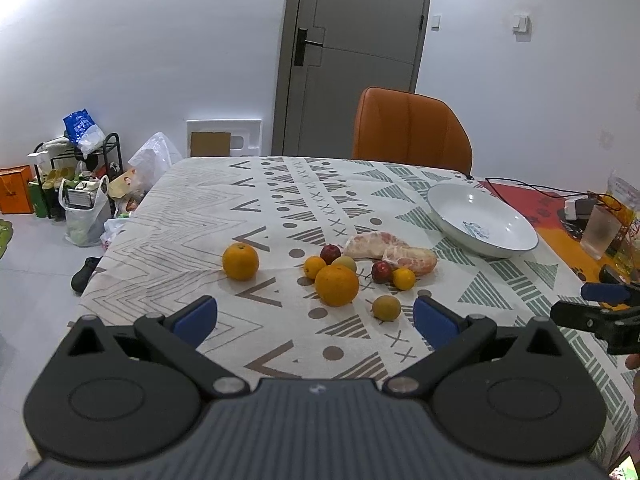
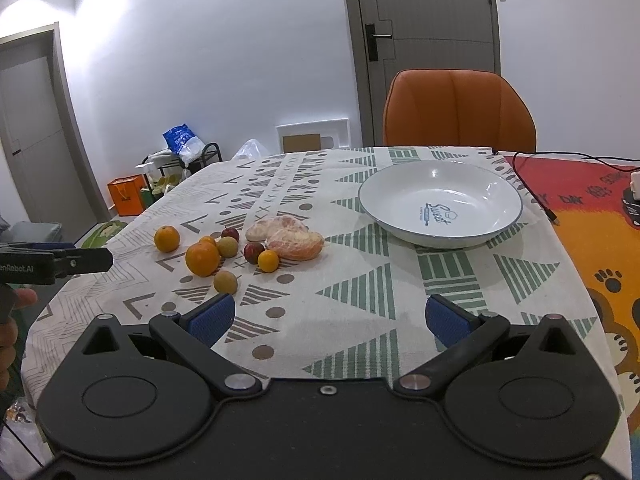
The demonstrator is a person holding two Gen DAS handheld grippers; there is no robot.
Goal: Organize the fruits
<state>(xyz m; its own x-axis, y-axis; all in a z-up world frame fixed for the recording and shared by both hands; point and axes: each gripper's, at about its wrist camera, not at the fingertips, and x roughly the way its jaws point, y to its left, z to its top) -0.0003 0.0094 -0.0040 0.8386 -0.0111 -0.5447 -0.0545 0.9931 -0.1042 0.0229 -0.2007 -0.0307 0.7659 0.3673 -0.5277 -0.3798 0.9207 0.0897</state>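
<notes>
Several fruits lie loose on the patterned tablecloth: a big orange point(image 1: 337, 284) point(image 2: 202, 259), another orange point(image 1: 240, 261) point(image 2: 167, 238) apart to the left, small yellow citrus point(image 1: 403, 278) point(image 2: 267, 260), dark red plums point(image 1: 381, 271) point(image 2: 253, 252), greenish-brown round fruits point(image 1: 386, 307) point(image 2: 225, 282) and two peeled pomelo pieces point(image 1: 409, 258) point(image 2: 295, 244). A white bowl point(image 1: 516, 236) point(image 2: 496, 200) stands empty to the right of them. My left gripper point(image 1: 316, 320) hovers open just short of the fruits. My right gripper point(image 2: 329, 316) hangs open over bare cloth in front of the bowl.
An orange chair point(image 1: 410, 128) point(image 2: 458, 110) stands behind the table's far edge. A black cable point(image 2: 534, 196) runs over a red-orange mat point(image 2: 592, 216) at the right. A plastic cup point(image 1: 599, 232) sits at the right edge. Bags and a rack point(image 1: 86, 184) clutter the floor at left.
</notes>
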